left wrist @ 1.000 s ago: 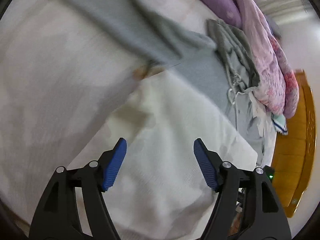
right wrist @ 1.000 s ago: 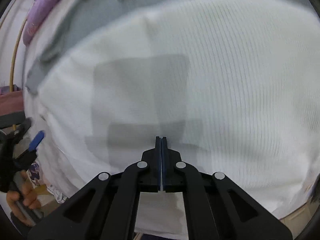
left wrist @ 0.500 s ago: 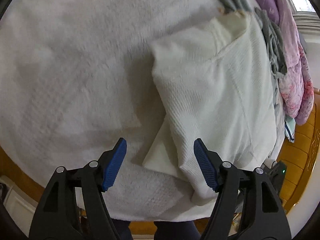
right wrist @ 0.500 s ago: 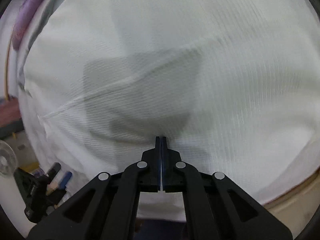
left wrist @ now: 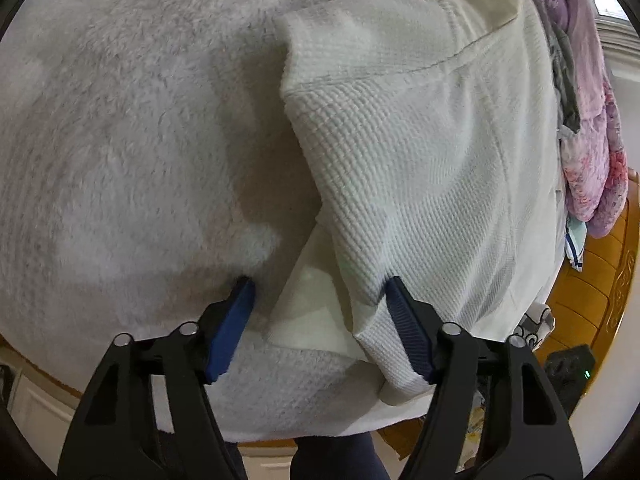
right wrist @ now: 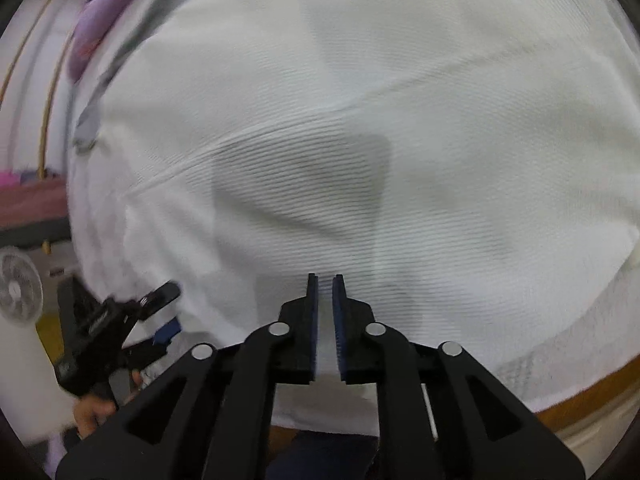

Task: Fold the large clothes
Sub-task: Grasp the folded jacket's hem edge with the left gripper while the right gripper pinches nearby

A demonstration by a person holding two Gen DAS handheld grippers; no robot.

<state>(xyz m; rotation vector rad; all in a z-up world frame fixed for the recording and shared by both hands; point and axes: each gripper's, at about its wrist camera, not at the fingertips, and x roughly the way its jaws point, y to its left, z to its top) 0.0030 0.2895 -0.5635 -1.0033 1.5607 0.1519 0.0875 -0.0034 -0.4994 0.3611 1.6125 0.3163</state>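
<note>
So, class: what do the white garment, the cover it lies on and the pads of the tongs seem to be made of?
White garment: a soft knit, probably cotton, matte; a fine waffle grid shows.
Cover: pale plush fleece or terry; fuzzy, uneven nap.
Pads of the left tongs: blue, finely ribbed, likely rubber or soft plastic, on black frames of what looks like hard plastic.
</note>
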